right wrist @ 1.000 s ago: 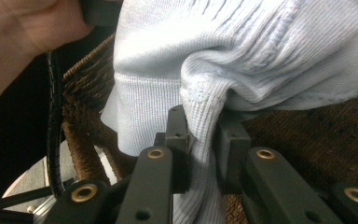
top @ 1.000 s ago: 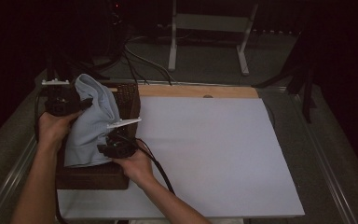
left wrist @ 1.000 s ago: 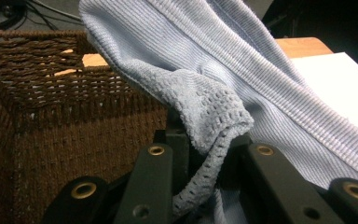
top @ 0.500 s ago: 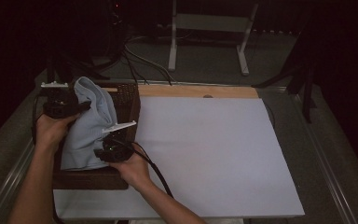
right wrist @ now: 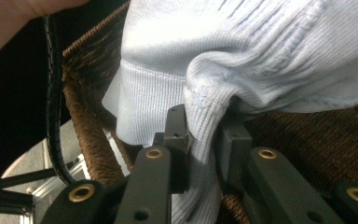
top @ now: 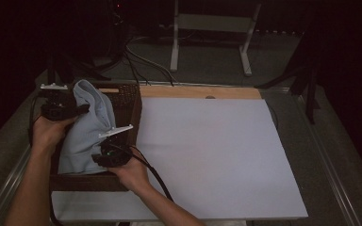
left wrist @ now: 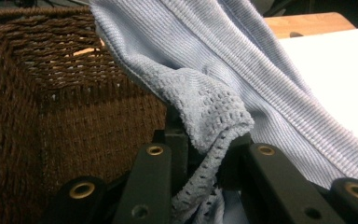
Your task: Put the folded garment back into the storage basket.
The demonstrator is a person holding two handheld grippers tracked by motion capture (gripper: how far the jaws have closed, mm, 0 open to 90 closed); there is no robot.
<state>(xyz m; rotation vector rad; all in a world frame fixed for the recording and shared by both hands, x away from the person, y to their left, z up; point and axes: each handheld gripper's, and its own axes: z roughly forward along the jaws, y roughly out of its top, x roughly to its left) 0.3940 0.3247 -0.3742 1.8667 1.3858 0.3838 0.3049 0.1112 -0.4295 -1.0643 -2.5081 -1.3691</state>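
Note:
A light blue ribbed knit garment (top: 87,129) hangs over a dark brown wicker basket (top: 134,110) at the table's left side. My left gripper (top: 78,109) is shut on the garment's upper edge, a lacy hem (left wrist: 209,123) bunched between its jaws. Nearer the front of the basket, my right gripper (top: 104,157) is shut on a ribbed fold (right wrist: 205,116) of the same garment. The cloth is lifted and stretched between the two grippers, and it hides most of the basket's inside (left wrist: 74,107).
A large white sheet (top: 207,155) covers the table to the right of the basket, with a wooden board edge (top: 198,92) behind it. Metal rails (top: 332,165) run along the table's sides. A stand (top: 212,28) and cables (top: 136,56) lie on the dark floor beyond.
The right hand with its gripper has shifted a little toward the basket's front, drawing the cloth's lower part with it. The left hand has stayed put.

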